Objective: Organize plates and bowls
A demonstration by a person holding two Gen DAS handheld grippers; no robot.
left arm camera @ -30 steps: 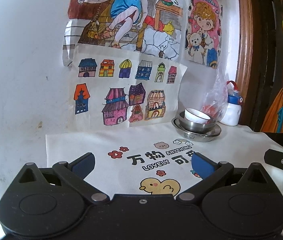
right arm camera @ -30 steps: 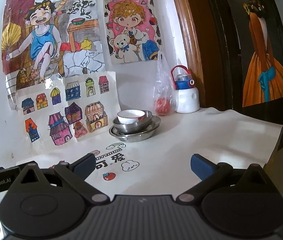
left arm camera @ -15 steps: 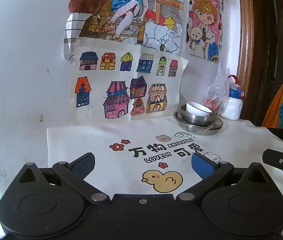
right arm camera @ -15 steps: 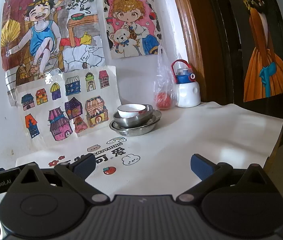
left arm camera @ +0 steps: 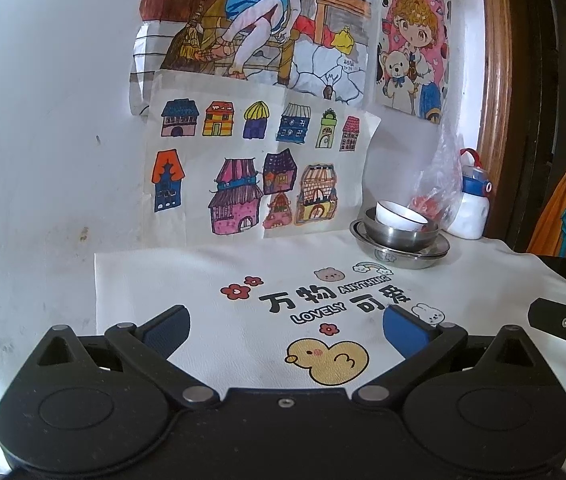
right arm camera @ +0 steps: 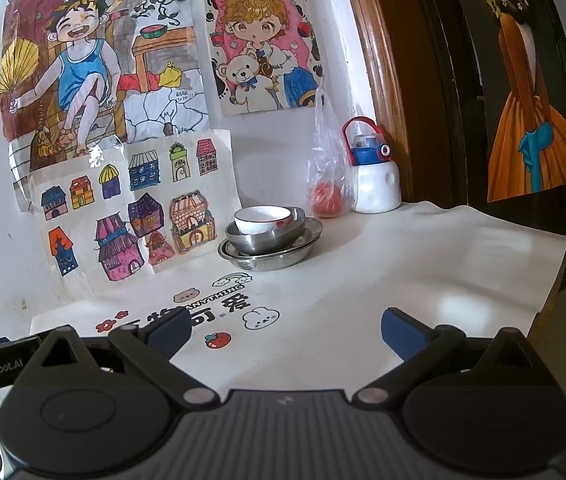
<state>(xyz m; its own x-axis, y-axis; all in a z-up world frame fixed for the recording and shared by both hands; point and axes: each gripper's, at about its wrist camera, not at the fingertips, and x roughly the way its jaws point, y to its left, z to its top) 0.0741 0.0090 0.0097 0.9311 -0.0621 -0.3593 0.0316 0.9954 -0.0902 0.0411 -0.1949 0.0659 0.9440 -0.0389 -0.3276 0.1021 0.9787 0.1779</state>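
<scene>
Left wrist view: left tongs (left arm camera: 286, 322) spread apart, empty, low in frame over the white table (left arm camera: 187, 280). Dish stack sits right of centre at the table's back edge: white bowl (left arm camera: 399, 218) nested in a steel bowl (left arm camera: 397, 238), both on a steel plate (left arm camera: 403, 254). Plastic bag (left arm camera: 433, 188) and white bottle (left arm camera: 471, 212) just beside it, right.

Right wrist view: right tongs (right arm camera: 286, 326) also apart, nothing between them. Same stack mid-frame, by the wall: white bowl (right arm camera: 261, 218) tilted in the steel bowl (right arm camera: 267, 236), on the steel plate (right arm camera: 271, 254). House drawing (right arm camera: 123, 216) on the wall to its left.
</scene>
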